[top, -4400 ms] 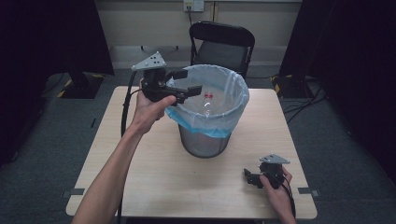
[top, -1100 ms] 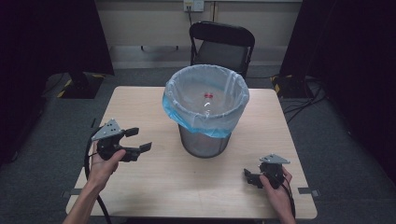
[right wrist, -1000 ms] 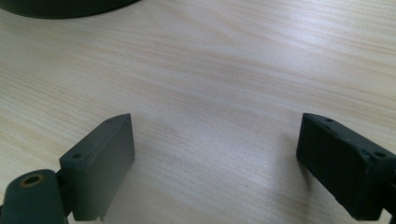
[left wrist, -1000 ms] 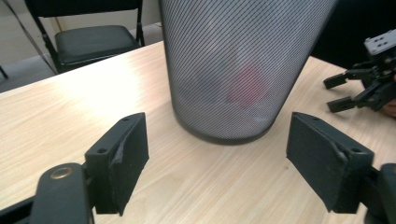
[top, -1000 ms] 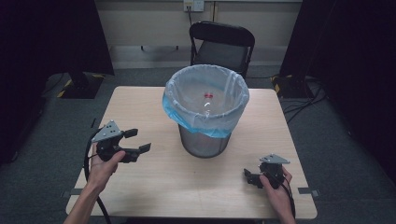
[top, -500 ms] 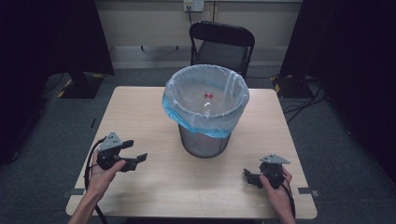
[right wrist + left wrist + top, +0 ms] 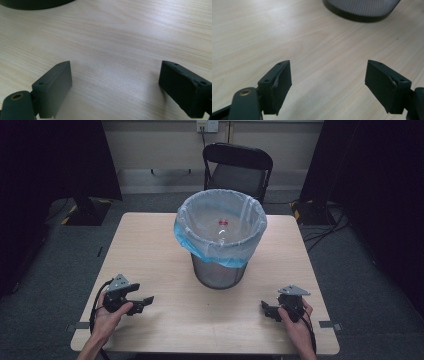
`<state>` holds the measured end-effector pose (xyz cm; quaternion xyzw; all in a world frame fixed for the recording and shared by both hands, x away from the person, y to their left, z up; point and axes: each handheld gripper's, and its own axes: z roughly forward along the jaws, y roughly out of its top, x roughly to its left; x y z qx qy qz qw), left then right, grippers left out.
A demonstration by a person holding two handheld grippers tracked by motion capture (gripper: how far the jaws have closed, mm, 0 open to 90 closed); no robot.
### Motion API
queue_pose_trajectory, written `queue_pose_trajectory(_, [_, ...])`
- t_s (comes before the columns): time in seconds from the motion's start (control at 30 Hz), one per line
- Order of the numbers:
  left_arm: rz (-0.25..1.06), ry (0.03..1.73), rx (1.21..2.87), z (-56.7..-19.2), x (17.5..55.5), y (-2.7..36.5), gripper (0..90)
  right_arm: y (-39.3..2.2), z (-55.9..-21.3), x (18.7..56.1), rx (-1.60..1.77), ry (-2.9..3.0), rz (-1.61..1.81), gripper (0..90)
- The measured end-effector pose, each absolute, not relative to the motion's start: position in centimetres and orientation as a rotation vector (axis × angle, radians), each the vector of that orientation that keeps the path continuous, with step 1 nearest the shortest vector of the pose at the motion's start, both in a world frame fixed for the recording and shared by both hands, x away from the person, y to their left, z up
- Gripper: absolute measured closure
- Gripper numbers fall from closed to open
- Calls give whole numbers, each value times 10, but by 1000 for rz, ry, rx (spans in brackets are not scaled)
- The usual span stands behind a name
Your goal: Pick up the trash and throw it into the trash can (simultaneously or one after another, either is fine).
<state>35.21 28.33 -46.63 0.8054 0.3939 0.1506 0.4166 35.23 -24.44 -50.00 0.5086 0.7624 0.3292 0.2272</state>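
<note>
The bin [image 7: 220, 240] stands upright mid-surface, its long axis vertical and its mouth pointing up, with a clear-and-blue liner [image 7: 221, 224] folded over the rim. It lies ahead of both grippers, between them: forward and to the right of the left gripper [image 7: 142, 301], forward and to the left of the right gripper [image 7: 266, 309]. Both sit low near the front edge of the surface [image 7: 150, 245], the right one looking slightly nearer the bin's base. Each gripper's jaws stand wide apart with nothing between them.
</note>
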Motion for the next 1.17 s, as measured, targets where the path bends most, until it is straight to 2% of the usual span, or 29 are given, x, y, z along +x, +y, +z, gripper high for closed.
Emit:
queue_pose_trajectory(0.53, [358, 1061, 2099, -491, 354, 283, 201, -244, -500, 352, 1401, 2101, 907, 107])
queue_pose_trajectory(0.8, [416, 1093, 2119, -496, 352, 275, 188, -244, -500, 352, 1402, 2101, 907, 107])
queue_pose_trajectory(0.9, [460, 1079, 2110, -500, 349, 271, 145, -244, -500, 352, 1402, 2101, 907, 107])
queue_pose_trajectory(1.17, [461, 1071, 2105, -501, 348, 271, 137, -244, -500, 352, 1401, 2101, 907, 107])
